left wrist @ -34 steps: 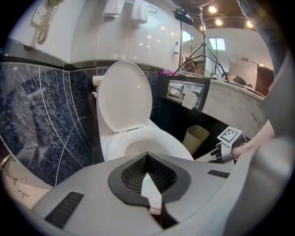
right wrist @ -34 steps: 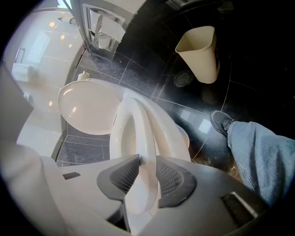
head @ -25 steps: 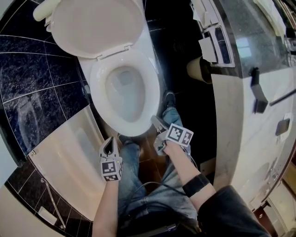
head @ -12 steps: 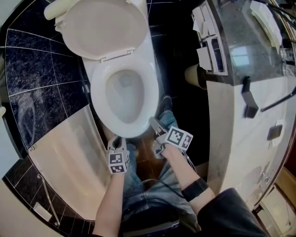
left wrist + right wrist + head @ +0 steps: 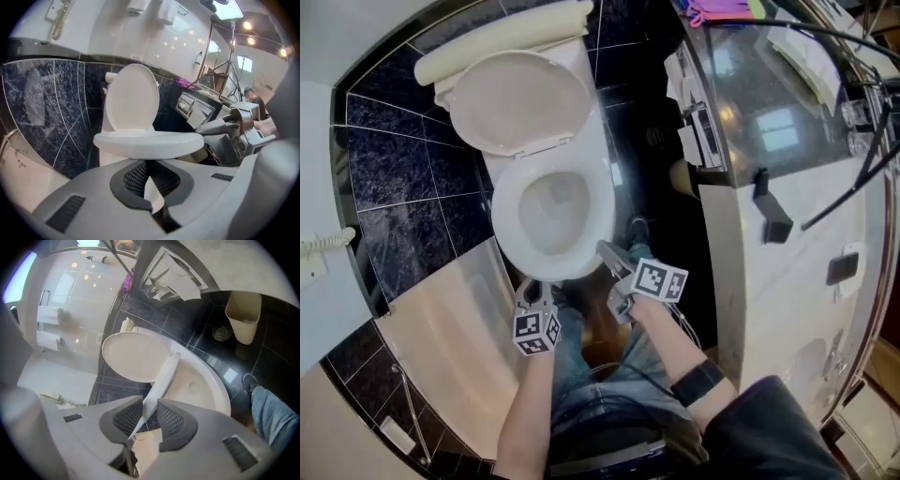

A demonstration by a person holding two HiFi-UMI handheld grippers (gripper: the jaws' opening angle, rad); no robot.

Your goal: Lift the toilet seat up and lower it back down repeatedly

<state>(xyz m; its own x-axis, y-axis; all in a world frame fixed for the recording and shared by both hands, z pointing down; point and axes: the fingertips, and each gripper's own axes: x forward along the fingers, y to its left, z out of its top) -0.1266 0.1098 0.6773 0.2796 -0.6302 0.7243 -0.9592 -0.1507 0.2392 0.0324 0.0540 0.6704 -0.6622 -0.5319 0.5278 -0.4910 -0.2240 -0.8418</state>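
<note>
The white toilet has its lid (image 5: 520,103) upright against the tank. The toilet seat (image 5: 508,220) rings the bowl. My right gripper (image 5: 606,253) is at the seat's front right edge. In the right gripper view the seat (image 5: 165,376) runs edge-on between the pads, a little apart from the bowl (image 5: 206,390). That gripper (image 5: 150,404) has its jaws opening, and the pads touch the seat. My left gripper (image 5: 534,289) hovers just before the toilet's front, shut and empty. From the left gripper view (image 5: 147,164) the seat (image 5: 145,139) looks nearly flat.
A vanity counter (image 5: 769,141) fills the right side, with a beige waste bin (image 5: 243,317) on the dark tile floor beside the toilet. A bathtub (image 5: 450,328) lies at the left. The person's jeans-clad legs (image 5: 600,375) and a shoe (image 5: 248,380) are below the grippers.
The head view has pulled back, so more of the tank and wall shows. My left gripper has come closer to the toilet's front. The right gripper stays at the seat's front right edge.
</note>
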